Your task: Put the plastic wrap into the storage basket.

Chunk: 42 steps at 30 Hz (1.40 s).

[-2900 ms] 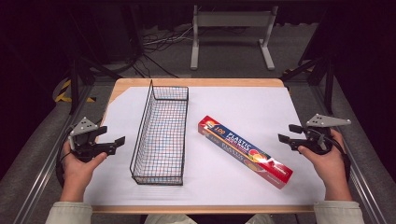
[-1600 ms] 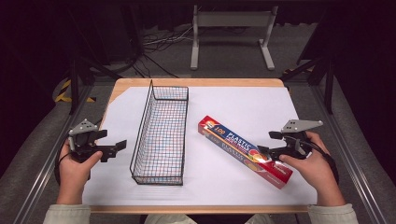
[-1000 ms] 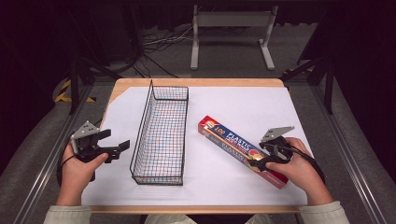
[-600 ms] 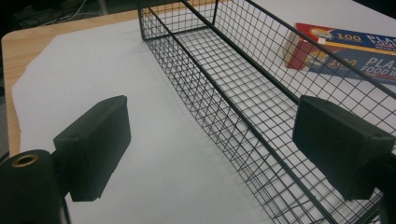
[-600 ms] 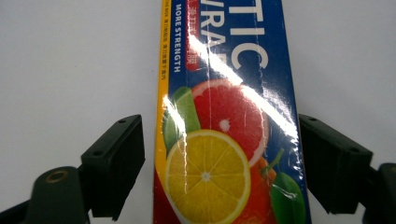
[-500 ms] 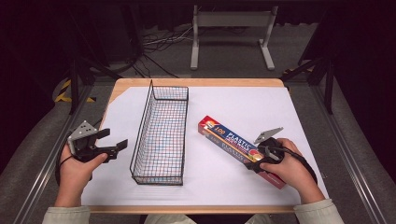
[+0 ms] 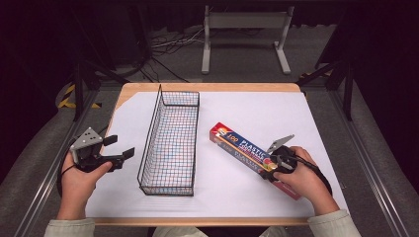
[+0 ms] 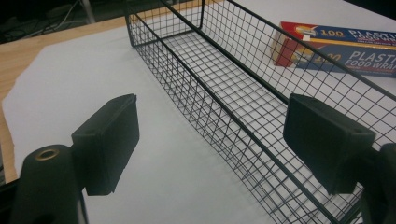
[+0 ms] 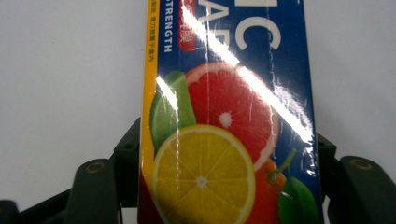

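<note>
On the white-covered wooden table (image 7: 306, 113), your right gripper (image 7: 274, 161) sits over the near end of the long blue-and-red plastic food wrap box (image 7: 242, 147). Its jaws straddle the box, one on each long side, pressed against the cardboard in the right gripper view, so it is gripping the box (image 9: 229, 116) at the printed citrus slices. Box lies flat on the white sheet, angled, right of the black wire mesh basket (image 7: 170, 140) and apart from it. Your right hand (image 7: 306, 177) is wrapped around the gripper body.

Your left gripper (image 7: 118, 150) is at the table's left edge, just left of the basket, not touching it. Its jaws are spread wide with nothing between them, bare sheet and the basket's (image 8: 243, 107) near wall showing in the gap. Your left hand (image 7: 81, 173) holds it off the table edge. Basket stands upright, lengthwise front to back.
</note>
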### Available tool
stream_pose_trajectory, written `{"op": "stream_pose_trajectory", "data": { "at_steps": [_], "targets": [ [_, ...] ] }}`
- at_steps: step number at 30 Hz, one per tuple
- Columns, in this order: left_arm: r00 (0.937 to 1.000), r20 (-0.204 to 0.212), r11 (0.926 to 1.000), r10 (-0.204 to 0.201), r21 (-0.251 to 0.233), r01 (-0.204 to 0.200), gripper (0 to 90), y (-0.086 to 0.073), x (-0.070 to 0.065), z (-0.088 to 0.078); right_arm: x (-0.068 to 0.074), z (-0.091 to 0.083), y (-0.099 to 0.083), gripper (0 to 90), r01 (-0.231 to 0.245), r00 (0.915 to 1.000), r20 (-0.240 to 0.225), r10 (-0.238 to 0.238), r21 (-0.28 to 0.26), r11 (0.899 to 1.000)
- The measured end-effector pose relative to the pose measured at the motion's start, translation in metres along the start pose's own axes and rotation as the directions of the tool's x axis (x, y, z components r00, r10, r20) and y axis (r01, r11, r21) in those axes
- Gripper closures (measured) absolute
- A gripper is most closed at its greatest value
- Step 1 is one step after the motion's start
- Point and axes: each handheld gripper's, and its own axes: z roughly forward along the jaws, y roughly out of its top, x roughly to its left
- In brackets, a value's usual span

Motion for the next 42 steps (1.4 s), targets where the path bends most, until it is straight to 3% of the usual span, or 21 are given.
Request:
{"op": "stream_pose_trajectory", "data": {
  "at_steps": [8, 11, 22, 30, 36, 41, 42],
  "targets": [
    [0.9983, 0.021, 0.9979, -0.055, 0.034, 0.055, 17.4, 0.002, -0.003, 0.0, 0.001, -0.001, 0.002, 40.2, 0.007, 0.9998, 0.019, -0.007, 0.014, 1.0],
    [0.9989, 0.007, 0.9974, -0.047, 0.054, 0.047, 16.1, 0.004, -0.003, 0.0, 0.001, -0.002, 0.002, 40.5, 0.008, 0.9998, 0.019, -0.008, 0.015, 1.0],
    [0.9987, 0.024, 0.9969, -0.045, 0.065, 0.044, 12.5, 0.009, -0.008, 0.003, 0.002, -0.013, 0.01, 41.2, -0.016, 0.9998, 0.015, 0.016, 0.04, 0.999],
    [0.9989, 0.041, 0.9982, -0.023, 0.056, 0.021, 7.1, 0.014, -0.012, 0.004, 0.0, -0.034, 0.016, 41.1, -0.013, 0.9999, -0.002, 0.013, 0.013, 1.0],
    [0.9985, 0.043, 0.9972, 0.035, 0.065, -0.037, 5.9, 0.024, -0.019, 0.007, -0.001, -0.052, 0.026, 41.0, 0.017, 0.9999, 0.001, -0.017, 0.017, 1.0],
    [0.993, 0.087, 0.9938, 0.079, 0.071, -0.085, 6.1, 0.03, -0.026, 0.011, -0.003, -0.067, 0.034, 41.0, 0.049, 0.9988, -0.006, -0.049, 0.015, 0.999],
    [0.9892, 0.102, 0.9916, 0.105, 0.064, -0.112, 6.6, 0.035, -0.03, 0.012, -0.004, -0.071, 0.035, 41.0, 0.054, 0.9985, -0.011, -0.054, 0.013, 0.998]
  ]
}}
